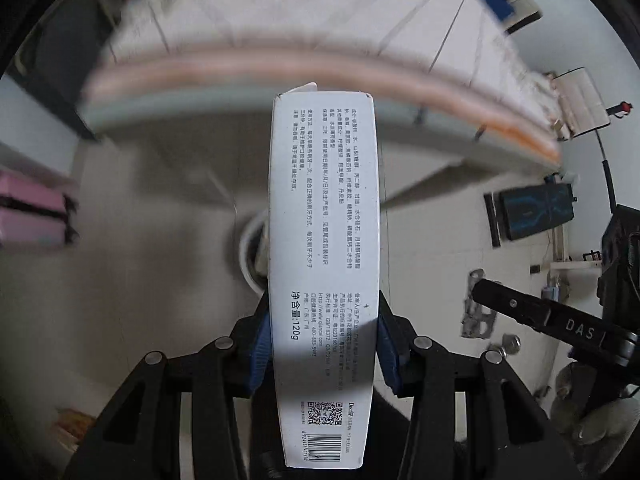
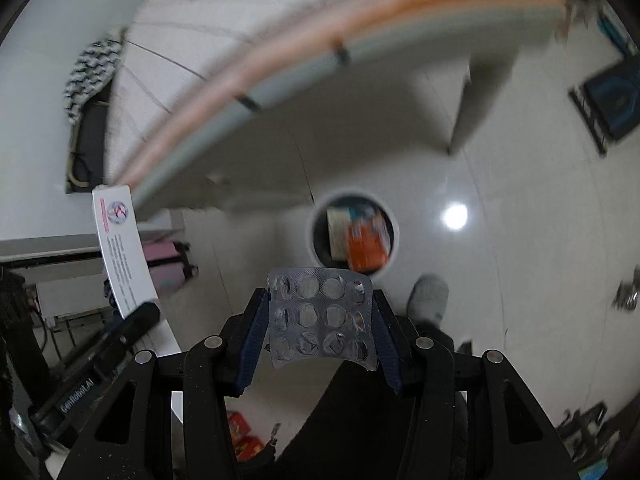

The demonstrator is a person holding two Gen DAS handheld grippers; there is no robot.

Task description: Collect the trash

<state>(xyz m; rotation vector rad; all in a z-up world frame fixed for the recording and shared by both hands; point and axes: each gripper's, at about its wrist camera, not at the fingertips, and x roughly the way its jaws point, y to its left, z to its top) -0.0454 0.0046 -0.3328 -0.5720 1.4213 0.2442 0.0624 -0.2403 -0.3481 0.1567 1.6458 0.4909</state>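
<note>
My left gripper (image 1: 322,344) is shut on a long white toothpaste box (image 1: 324,248) that points forward over the floor. The same box shows at the left of the right wrist view (image 2: 120,256). My right gripper (image 2: 320,320) is shut on a used silver pill blister pack (image 2: 320,318). A round white-rimmed trash bin (image 2: 354,236) stands on the floor below and ahead of the right gripper, with an orange box (image 2: 366,254) and other packaging inside. In the left wrist view the bin's rim (image 1: 250,256) shows mostly hidden behind the box.
A table edge with a pale, orange-striped border (image 2: 320,52) curves overhead in both views. A pink case (image 1: 32,216) sits at the left. A dark mat (image 1: 536,210) lies on the tiled floor at the right. A grey-socked foot (image 2: 430,296) is near the bin.
</note>
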